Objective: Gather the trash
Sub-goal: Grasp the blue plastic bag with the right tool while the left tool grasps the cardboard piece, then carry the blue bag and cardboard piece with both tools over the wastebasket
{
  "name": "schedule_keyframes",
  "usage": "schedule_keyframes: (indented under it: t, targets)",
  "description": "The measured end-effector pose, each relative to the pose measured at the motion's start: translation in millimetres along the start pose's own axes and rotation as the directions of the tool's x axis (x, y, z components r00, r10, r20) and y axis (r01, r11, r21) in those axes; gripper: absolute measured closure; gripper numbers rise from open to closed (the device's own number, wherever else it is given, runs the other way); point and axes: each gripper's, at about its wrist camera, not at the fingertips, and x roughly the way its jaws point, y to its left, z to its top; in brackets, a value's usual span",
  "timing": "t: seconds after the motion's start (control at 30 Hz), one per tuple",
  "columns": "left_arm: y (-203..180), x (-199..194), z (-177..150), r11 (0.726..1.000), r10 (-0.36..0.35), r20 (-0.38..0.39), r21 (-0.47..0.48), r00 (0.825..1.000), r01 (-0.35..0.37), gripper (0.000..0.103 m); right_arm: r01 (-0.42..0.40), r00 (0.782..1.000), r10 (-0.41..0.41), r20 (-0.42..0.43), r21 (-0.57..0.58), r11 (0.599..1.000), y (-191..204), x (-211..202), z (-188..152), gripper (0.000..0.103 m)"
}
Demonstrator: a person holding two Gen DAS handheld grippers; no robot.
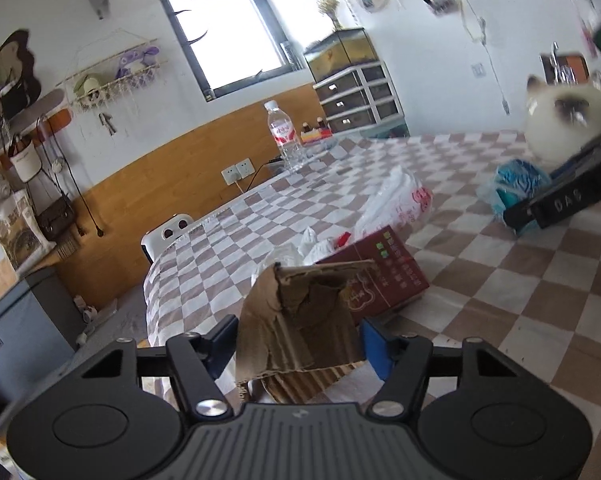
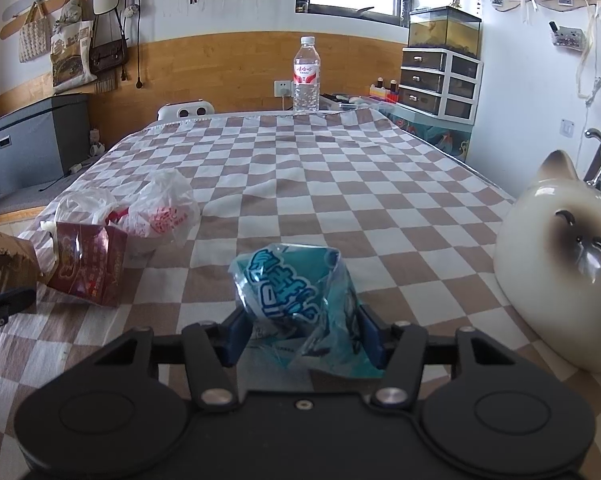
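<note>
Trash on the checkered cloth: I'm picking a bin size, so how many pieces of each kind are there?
Cardboard pieces: 1
Red boxes: 1
White plastic bags: 2
Blue wrappers: 1
Bottles: 1
Total: 6

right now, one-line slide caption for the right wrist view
Right tool closed on a crumpled blue wrapper over the checkered tablecloth, ceramic cat alongside.

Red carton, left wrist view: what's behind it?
Behind the red carton lie crumpled white plastic bags on the checkered cloth. The torn cardboard piece covers the carton's near end; anything under the bags is hidden.
</note>
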Motion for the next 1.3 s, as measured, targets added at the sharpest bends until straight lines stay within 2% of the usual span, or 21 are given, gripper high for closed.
schedule_keyframes:
  t: [0.27,0.53,0.7,1.0,1.3]
  targets:
    - [22.7,-19.5,-2.5,0.992,-0.038,0.031,-0.123,0.999,0.041,0.043,0.015,0.999,-0.014,0.037,-0.006,1.000,1.4,-6.9,-0.9,0.054]
    - [39.3,-46.2,-5.8,0.974,-0.054,0.057,-0.216,0.997,0.066,0.043,0.045,0.994,-0.038,0.102,-0.070,0.997,16.8,-28.5,-7.1,0.055]
    - [45.2,-58.8,-7.2,0.963,-0.069,0.062,-0.257,0.996,0.083,0.043,0.075,0.988,-0.067,0.138,-0.059,0.995,28.5,-46.6,-13.9,0.055]
    - [41.4,-95.4,-5.1,0.953,-0.071,0.082,-0.288,0.994,0.092,0.043,-0.008,0.977,-0.008,0.212,0.075,0.997,36.0,-113.8,-29.3,0.055]
    - [42.4,-147.6,-2.3,0.939,-0.046,0.130,-0.333,0.990,0.088,0.043,-0.028,0.968,0.006,0.252,0.081,0.996,48.8,-174.9,-39.5,0.055]
